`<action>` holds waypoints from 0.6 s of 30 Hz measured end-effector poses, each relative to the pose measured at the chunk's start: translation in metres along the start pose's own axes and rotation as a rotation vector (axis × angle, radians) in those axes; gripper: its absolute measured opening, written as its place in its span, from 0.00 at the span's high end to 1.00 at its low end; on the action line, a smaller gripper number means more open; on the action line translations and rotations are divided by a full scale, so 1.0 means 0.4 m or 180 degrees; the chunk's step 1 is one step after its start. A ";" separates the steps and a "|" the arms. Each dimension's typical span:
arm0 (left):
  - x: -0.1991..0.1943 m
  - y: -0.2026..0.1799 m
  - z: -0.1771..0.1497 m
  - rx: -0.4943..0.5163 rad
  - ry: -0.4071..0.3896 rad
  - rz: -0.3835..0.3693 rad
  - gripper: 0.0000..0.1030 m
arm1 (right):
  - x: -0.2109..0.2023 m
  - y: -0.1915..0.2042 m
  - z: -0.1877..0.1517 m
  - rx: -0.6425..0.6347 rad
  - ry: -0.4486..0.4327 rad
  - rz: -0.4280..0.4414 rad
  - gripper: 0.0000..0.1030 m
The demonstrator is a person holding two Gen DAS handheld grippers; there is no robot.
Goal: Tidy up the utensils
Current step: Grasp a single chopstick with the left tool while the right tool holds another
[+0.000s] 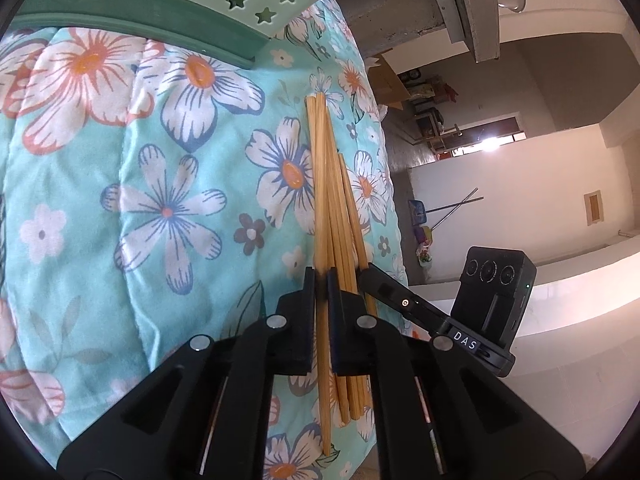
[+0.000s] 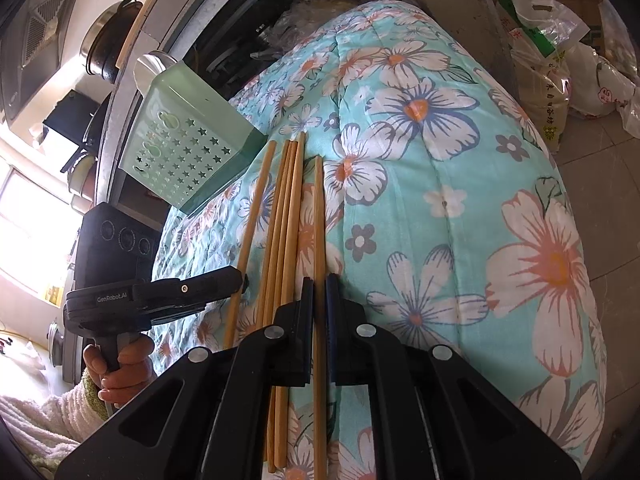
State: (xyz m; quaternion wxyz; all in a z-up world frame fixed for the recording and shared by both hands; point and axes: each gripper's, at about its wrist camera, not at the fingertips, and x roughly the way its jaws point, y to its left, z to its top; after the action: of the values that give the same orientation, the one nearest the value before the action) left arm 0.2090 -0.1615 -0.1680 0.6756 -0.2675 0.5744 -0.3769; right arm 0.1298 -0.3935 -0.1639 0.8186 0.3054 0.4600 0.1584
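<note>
Reading from left to right, we first meet the pale green holder point(image 2: 188, 156), its wall pierced with star-shaped holes. It lies tipped on the flowered quilt point(image 2: 440, 208), its open end facing away from the chopsticks, so we judge that it must be turned or stood up before anything goes into it.

Next come the left tongs point(image 2: 236, 276), held by a hand point(image 2: 120, 364) in a white fleecy sleeve. They are clenched on the outermost chopstick point(image 2: 256, 208), the one lying apart from the rest on the left. In the left wrist view the same stick point(image 1: 320, 184) runs straight between the two pads, which press on it from both sides; taking it singly, we judge, keeps the bundle undisturbed.

Beside it the loose bundle of chopsticks point(image 2: 286, 216) rests on the quilt, its far tips near the holder's lower edge and its sticks roughly parallel, untouched by either tool.

Farthest right of the sticks, the single chopstick point(image 2: 319, 216) lies just beside the bundle. The right tongs point(image 2: 319, 280) are clenched on it low along its length, the stick passing between the pads and on toward the camera. Both sticks are gripped but appear not yet raised from the quilt. We judge that each hand has secured one stick as a matched pair for the holder.
</note>
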 end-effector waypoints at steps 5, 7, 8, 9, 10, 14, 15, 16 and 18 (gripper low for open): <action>-0.064 0.005 -0.023 0.0002 -0.0162 0.0086 0.95 | 0.002 0.003 0.000 0.0001 0.0005 -0.0026 0.94; -0.099 0.011 -0.036 0.0002 -0.0248 0.0178 0.95 | 0.003 0.004 0.001 0.0003 0.0010 -0.0040 0.94; -0.120 0.016 -0.044 -0.0008 -0.0301 0.0236 0.95 | 0.003 0.004 0.000 0.0005 0.0013 -0.0044 0.94; -0.141 0.021 -0.052 -0.0020 -0.0357 0.0313 0.95 | 0.003 0.004 0.000 0.0007 0.0016 -0.0049 0.94; -0.158 0.024 -0.059 -0.0022 -0.0406 0.0377 0.95 | 0.003 0.004 0.001 0.0010 0.0018 -0.0055 0.94; -0.228 0.038 -0.092 0.0057 -0.0575 0.0774 0.95 | 0.005 0.011 0.001 0.0000 0.0026 -0.0105 0.94; -0.239 0.040 -0.099 0.0102 -0.0603 0.0874 0.95 | 0.006 0.014 0.001 -0.0007 0.0029 -0.0124 0.94; -0.248 0.041 -0.108 0.0152 -0.0628 0.0988 0.95 | 0.007 0.017 0.002 -0.0013 0.0033 -0.0147 0.94; -0.258 0.044 -0.118 0.0235 -0.0655 0.1134 0.95 | 0.007 0.022 0.002 -0.0026 0.0040 -0.0192 0.94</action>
State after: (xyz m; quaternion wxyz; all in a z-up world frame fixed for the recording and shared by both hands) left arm 0.1607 -0.0640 -0.1320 0.7961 -0.1738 0.5263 -0.2430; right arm 0.1322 -0.3856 -0.1598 0.8213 0.2871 0.4735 0.1374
